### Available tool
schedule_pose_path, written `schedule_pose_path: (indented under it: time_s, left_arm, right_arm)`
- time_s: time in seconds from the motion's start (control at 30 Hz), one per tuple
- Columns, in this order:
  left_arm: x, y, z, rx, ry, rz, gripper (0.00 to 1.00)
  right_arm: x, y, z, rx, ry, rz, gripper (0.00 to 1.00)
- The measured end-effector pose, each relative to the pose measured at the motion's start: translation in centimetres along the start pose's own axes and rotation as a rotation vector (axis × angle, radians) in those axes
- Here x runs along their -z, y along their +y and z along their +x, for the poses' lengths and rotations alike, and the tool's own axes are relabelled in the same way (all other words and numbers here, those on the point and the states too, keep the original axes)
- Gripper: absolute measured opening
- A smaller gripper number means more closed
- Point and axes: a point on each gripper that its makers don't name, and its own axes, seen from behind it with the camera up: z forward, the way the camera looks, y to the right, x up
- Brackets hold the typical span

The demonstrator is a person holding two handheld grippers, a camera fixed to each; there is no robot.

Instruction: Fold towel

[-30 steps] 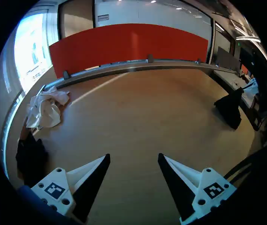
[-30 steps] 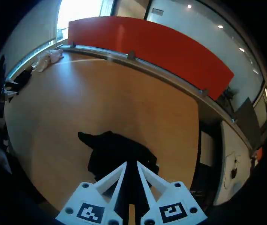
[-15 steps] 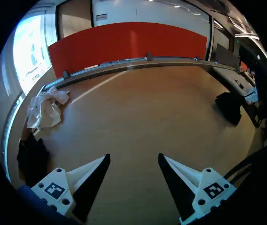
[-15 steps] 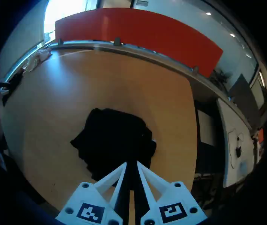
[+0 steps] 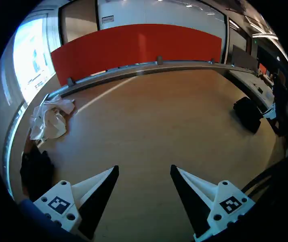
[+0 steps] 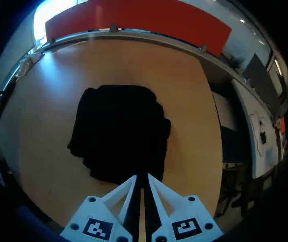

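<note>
Black cloth is what has changed most: the towel [image 6: 119,133] now lies opened into a broad, roughly square patch on the wooden counter [image 6: 188,97], where a second ago it was a small bunched heap drawn up toward the right hand-held gripper [image 6: 143,176]. That gripper stays clenched, its two fingers almost together on the towel's near edge; we judge it is pinching the fabric, though the dark cloth hides the contact itself. The view has also tipped downward, so we read the hand as having risen and pulled the cloth out flat.

From the left gripper view the same towel [image 5: 248,113] sits far off at the counter's right edge. It is lower and rounder than the peaked shape it had a second ago, which agrees with it being laid down. The left hand-held gripper [image 5: 144,167] has hardly stirred: it hangs released, fingers wide apart over bare wood, well away from the towel. A white cloth [image 5: 49,121] and a dark cloth [image 5: 34,169] lie at the far left, untouched, with a red panel [image 5: 135,44] behind.

For the task, we take this as the spreading step nearly done and no fold made yet. The edges still look uneven, so some smoothing may be needed, and the left gripper will have to cross over to take a corner.
</note>
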Motion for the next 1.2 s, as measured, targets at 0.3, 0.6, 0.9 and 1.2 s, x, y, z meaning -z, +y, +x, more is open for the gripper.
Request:
schedule_pose_path:
  time_s: [0.3, 0.6, 0.9, 1.2]
  left_arm:
    - [0.2, 0.0, 0.0, -0.007, -0.002, 0.010, 0.95]
    - [0.4, -0.2, 0.1, 0.000, -0.003, 0.021, 0.95]
    - [0.4, -0.3, 0.0, 0.003, -0.006, 0.025, 0.95]
    - [0.3, -0.7, 0.4, 0.012, 0.001, 0.030, 0.95]
  right_arm:
    - [-1.8, 0.3, -1.0, -0.037, -0.038, -0.010, 0.04]
    - [-3.2, 0.1, -1.7, -0.060, -0.063, -0.005, 0.04]
    - [-3.2, 0.1, -1.5, -0.063, -0.053, -0.005, 0.04]
    - [-1.9, -0.2, -0.9, -0.046, -0.007, -0.018, 0.06]
